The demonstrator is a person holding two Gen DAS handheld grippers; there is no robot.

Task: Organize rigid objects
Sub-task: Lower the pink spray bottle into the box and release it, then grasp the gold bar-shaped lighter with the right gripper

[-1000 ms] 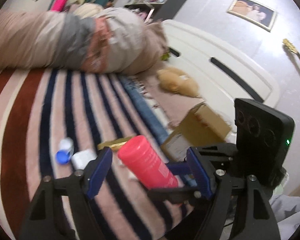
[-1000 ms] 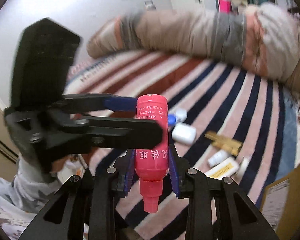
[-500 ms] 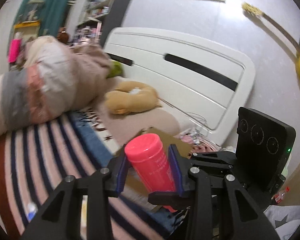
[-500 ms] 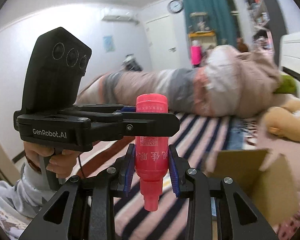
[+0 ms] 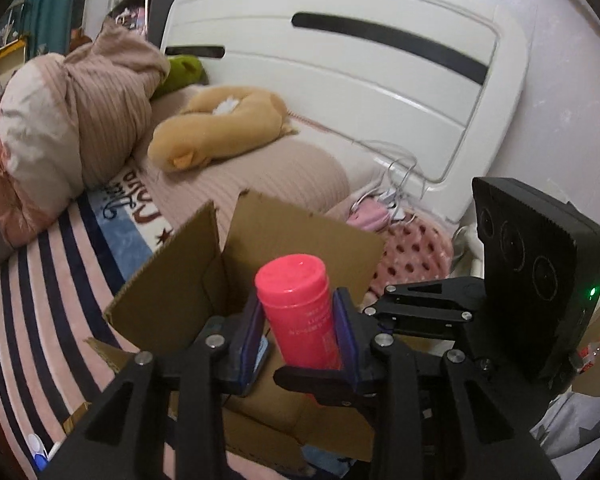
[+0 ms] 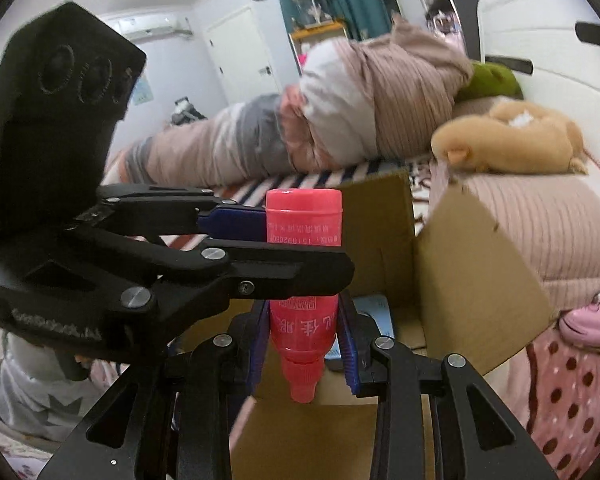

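A pink plastic bottle (image 5: 300, 312) is held by both grippers at once, above an open cardboard box (image 5: 188, 280). My left gripper (image 5: 298, 332) is shut on the bottle's body near its flat end. My right gripper (image 6: 304, 344) is shut on the bottle (image 6: 304, 240) near its neck, with the nozzle pointing down toward the camera. The box (image 6: 476, 272) stands on the striped bedspread, flaps up. A light blue item (image 6: 374, 308) lies inside it.
A rolled quilt (image 5: 68, 128) and a tan plush toy (image 5: 220, 128) lie on the bed by the white headboard (image 5: 360, 80). A pink dotted cushion (image 5: 416, 256) sits behind the box. Small items (image 5: 40, 448) lie on the bedspread at lower left.
Both grippers carried the bottle from above the striped bedspread toward the headboard end, to above the open box. The left gripper closed on the bottle during the move.
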